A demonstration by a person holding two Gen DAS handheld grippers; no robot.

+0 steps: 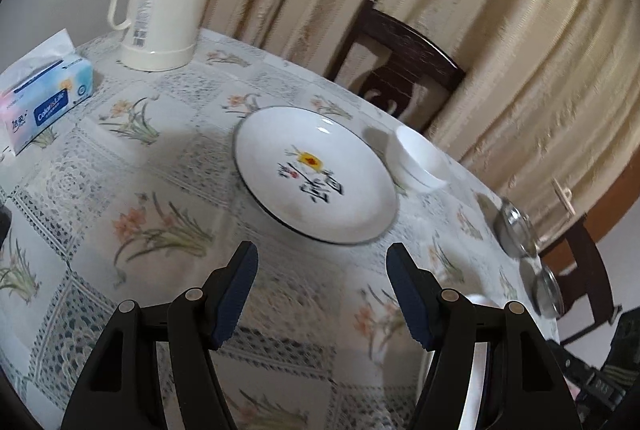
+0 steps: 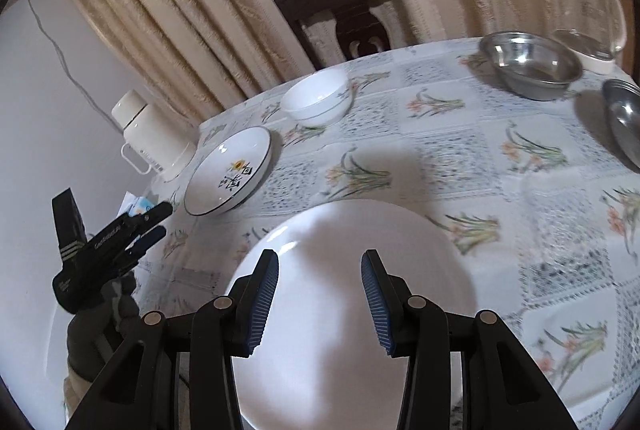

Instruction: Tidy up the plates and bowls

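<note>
Two views, unequal: only my right wrist camera caught the plain white plate [image 2: 360,310] under my right gripper [image 2: 320,294] and the kettle [image 2: 588,10]; only the left showed the tissue pack [image 1: 44,90]. Both saw the painted plate [image 1: 316,174] beside the white bowl [image 1: 420,158]. Left gripper [image 1: 322,290] hung wide above the tablecloth [image 1: 120,170], empty; right jaws moderately parted, gripping nothing

The tissue pack [image 1: 44,98], left of the cream flask [image 1: 168,2], says "Color & Life" in white on its blue patch. The flask has a barcode and tiny print, too small to read. The plate [image 1: 314,174] near the flask shows big black brush signs I cannot read.
</note>
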